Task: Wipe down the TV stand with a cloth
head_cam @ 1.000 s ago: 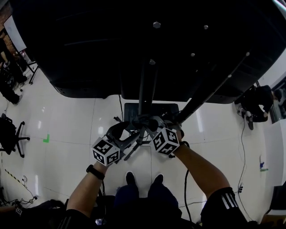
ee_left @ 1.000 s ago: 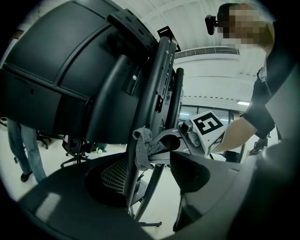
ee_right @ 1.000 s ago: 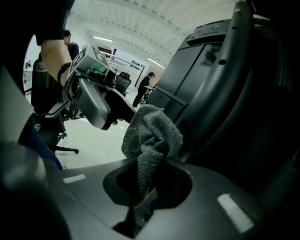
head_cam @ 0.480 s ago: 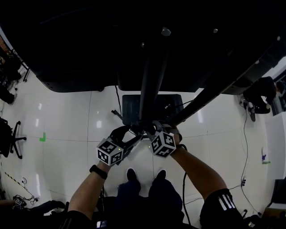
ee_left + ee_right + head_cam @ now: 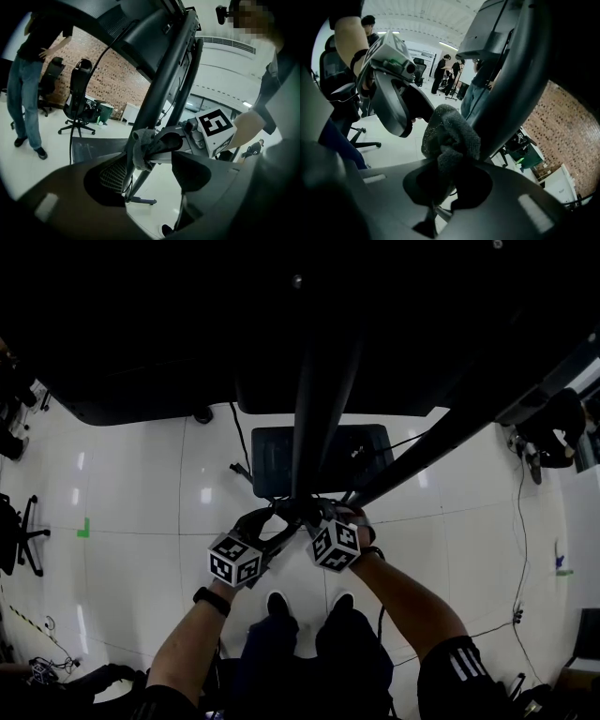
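Note:
The black TV stand has a slanted pole (image 5: 317, 418) that rises from a dark base plate (image 5: 272, 460) on the white floor, under the big black screen (image 5: 187, 324). A grey cloth (image 5: 451, 133) is pressed against the pole (image 5: 506, 93), with my right gripper (image 5: 447, 183) shut on it. In the left gripper view the cloth (image 5: 140, 150) bunches at the pole (image 5: 159, 89). My left gripper (image 5: 150, 173) stands open right beside it, with nothing between its jaws. In the head view both grippers, left (image 5: 272, 521) and right (image 5: 314, 514), meet at the pole's lower part.
A second slanted strut (image 5: 422, 451) runs up to the right. A cable (image 5: 242, 442) trails on the floor by the base. A standing person (image 5: 26, 79) and office chairs (image 5: 79, 93) are off to one side. More people (image 5: 445, 70) stand in the distance.
The two grippers have drawn a little closer together at the pole. The head view has shifted, so the screen covers more of the picture.

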The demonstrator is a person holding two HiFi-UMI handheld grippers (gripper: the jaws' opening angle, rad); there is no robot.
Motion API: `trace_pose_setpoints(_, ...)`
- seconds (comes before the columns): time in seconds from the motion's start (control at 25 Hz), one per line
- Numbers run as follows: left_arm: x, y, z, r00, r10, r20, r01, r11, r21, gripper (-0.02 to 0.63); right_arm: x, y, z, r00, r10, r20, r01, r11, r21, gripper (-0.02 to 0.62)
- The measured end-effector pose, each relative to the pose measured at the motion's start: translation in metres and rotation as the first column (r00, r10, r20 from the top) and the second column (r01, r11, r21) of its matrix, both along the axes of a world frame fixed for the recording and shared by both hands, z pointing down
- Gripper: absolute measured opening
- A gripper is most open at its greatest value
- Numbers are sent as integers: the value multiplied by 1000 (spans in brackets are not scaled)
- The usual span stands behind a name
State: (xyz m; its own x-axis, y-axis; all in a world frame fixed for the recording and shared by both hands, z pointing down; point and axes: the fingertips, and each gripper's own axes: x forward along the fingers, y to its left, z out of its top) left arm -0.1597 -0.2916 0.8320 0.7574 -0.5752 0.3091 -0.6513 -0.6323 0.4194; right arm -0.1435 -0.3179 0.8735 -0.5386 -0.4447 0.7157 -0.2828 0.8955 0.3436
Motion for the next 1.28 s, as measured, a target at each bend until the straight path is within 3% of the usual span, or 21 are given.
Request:
trace_pose_setpoints(0.48, 9, -2, 76, 1000, -9, 6, 10, 996, -88, 328, 3, 1, 91, 996, -15, -90, 10, 999, -48, 28)
trace_pose_setpoints(0.68, 11, 5, 86, 1000, -25, 2, 25, 993, -114, 331, 3, 1, 105, 998, 34, -47, -38, 995, -96, 28)
trace_pose_setpoints(1.0, 4, 21, 27, 994, -100, -43, 97, 993, -69, 334, -1, 23, 24, 990, 2, 142, 6, 998, -60, 29)
trace_pose_setpoints(1.28, 24, 36, -72, 997, -72, -25, 73, 994, 83, 334, 26, 39, -99, 973, -45, 225, 29, 997, 72, 29)
